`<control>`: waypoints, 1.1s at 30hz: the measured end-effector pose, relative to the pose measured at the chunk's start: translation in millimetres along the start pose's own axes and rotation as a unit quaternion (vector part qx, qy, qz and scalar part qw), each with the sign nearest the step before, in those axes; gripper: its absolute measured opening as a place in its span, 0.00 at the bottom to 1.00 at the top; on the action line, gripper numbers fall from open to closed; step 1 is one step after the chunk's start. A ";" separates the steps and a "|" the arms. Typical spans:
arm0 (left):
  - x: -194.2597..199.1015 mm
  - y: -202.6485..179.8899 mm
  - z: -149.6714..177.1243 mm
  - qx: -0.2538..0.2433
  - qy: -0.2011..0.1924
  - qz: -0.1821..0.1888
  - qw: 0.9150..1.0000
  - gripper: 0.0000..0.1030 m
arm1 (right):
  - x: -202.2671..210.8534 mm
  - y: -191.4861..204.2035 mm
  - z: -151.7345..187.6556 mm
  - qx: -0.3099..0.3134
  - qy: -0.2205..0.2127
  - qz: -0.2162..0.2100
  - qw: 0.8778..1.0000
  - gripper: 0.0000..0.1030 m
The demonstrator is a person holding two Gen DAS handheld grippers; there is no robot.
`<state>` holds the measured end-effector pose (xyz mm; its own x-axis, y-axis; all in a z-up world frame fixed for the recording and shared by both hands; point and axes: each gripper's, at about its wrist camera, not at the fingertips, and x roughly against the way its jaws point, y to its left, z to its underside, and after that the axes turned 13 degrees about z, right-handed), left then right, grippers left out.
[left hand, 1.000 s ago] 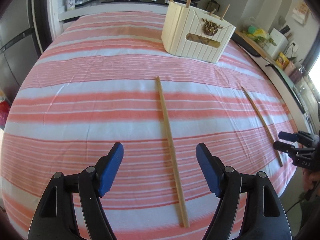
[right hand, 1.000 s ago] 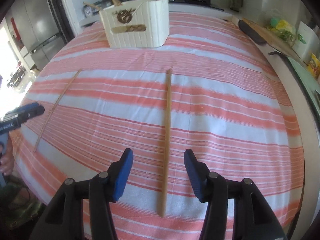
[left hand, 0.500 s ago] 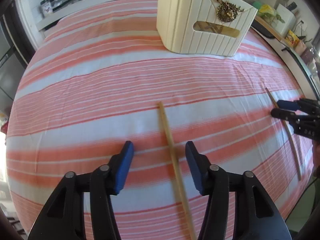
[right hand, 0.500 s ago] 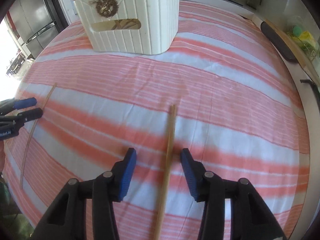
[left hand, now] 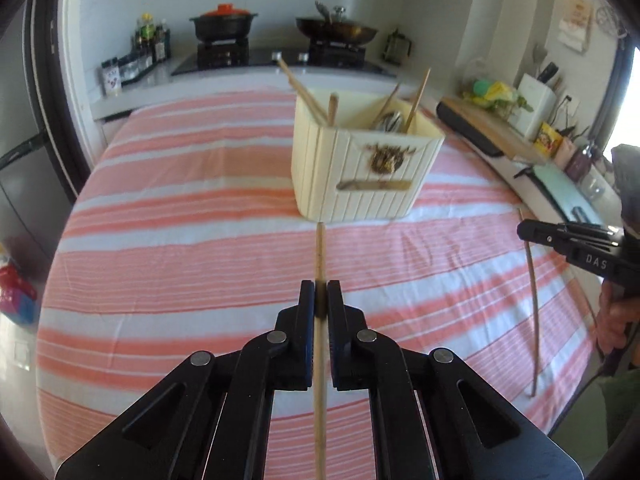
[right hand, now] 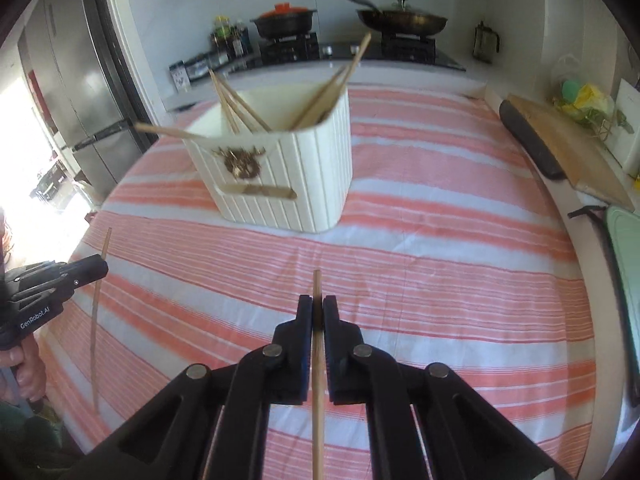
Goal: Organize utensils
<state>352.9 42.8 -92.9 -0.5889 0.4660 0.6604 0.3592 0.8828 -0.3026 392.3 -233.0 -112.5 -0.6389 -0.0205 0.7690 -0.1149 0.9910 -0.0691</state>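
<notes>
Your left gripper is clenched on a pale wooden chopstick, slim and straight, lifted above the striped tablecloth and pointing at the cream utensil holder. Your right gripper is clamped on a second chopstick just like it, also raised off the cloth. Both sticks' rear ends run off the lower frame edge. The holder's contents are partly hidden behind its ribbed wall; several chopsticks lean out.

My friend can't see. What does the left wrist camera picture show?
The left gripper is shut on a wooden chopstick, aimed at a cream utensil holder with more chopsticks inside. It stands on a pink striped tablecloth. The right gripper holds another chopstick.
</notes>
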 end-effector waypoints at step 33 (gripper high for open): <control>97.3 -49.7 -5.6 -0.040 -0.130 0.026 0.990 0.04 | 169.5 -4.9 12.6 -0.031 -0.225 -0.019 0.974 0.05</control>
<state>281.8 43.9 -9.7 -0.7305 0.5199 0.4428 0.4446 0.8542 -0.2695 275.0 -243.1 10.1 -0.9050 -0.0996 0.4136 -0.1078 0.9942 0.0034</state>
